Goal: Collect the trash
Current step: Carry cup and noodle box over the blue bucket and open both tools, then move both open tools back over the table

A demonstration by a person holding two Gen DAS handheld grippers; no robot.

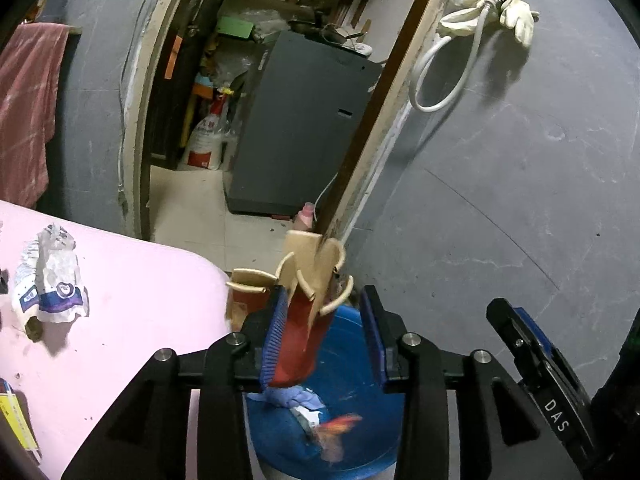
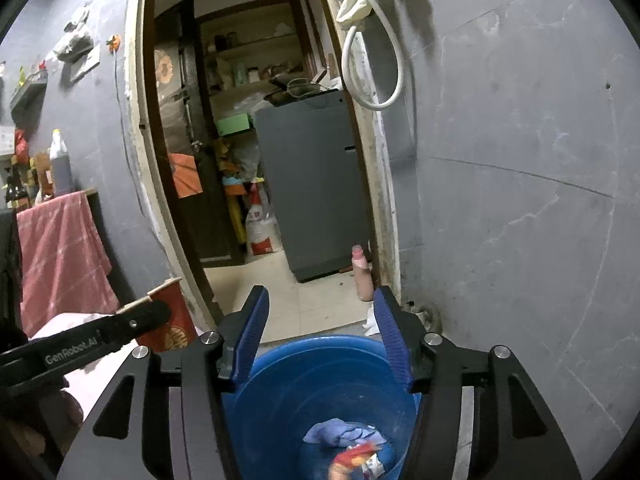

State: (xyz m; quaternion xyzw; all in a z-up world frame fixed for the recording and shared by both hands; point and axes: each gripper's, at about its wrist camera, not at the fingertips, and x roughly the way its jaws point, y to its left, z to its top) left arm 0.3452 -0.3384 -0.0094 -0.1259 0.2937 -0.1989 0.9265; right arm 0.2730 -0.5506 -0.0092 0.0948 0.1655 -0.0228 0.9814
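My left gripper (image 1: 326, 320) is open above the blue bucket (image 1: 360, 436), and a red paper cup (image 1: 304, 320) with torn cream flaps stands between its fingers, against the left pad. The cup also shows in the right wrist view (image 2: 170, 316). My right gripper (image 2: 326, 332) is open and empty over the blue bucket (image 2: 320, 376). In the bucket lie a blue cloth (image 2: 340, 432) and a blurred orange wrapper (image 2: 352, 460). A crumpled white and blue wrapper (image 1: 50, 284) lies on the pink table (image 1: 140, 300).
A doorway opens ahead to a storeroom with a grey cabinet (image 1: 300, 128) and a red and white sack (image 1: 206, 144). A pink bottle (image 2: 360, 272) stands by the door frame. A white hose and gloves (image 1: 492, 12) hang on the grey wall. A red towel (image 1: 24, 108) hangs at left.
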